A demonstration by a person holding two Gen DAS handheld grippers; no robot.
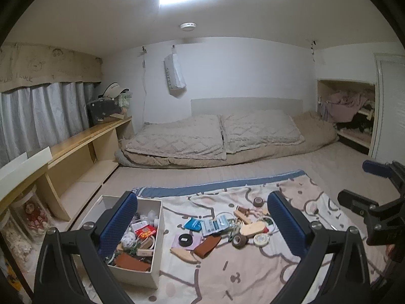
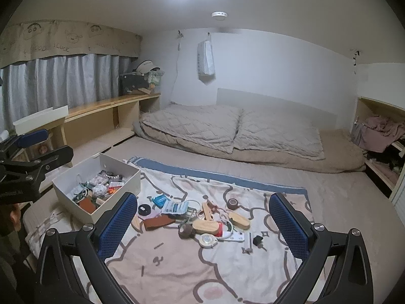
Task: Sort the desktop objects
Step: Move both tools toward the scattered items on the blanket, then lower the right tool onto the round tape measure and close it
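At the far left a white rectangular box [image 2: 76, 197] sat on the floor beside the patterned blanket [image 2: 177, 266], its long axis running from near left to far right, already holding a jumble of small things, a brown leather pouch [image 1: 131, 263] among them. The left claw [image 1: 202, 228] hung above the blanket with its blue, dimpled pads spread wide and nothing between them. To the right of the box, the unsorted pile lay on the soft blanket: a black round puck [image 2: 144, 209], a teal packet [image 2: 160, 200], a brown leather case [image 2: 159, 221] lying lengthwise left to right, and a pale foil pack [image 2: 176, 206]. Further right were a flat oval wooden piece [image 2: 205, 226], long axis left to right, a roll of brown tape [image 2: 186, 231] on its side, a second brown roll [image 2: 231, 203] farther off, and a round white tin [image 2: 208, 240]. The right claw [image 2: 203, 228] hovered over this pile, likewise gaping and empty. Beyond lay a quilted beige bed [image 2: 227, 131].
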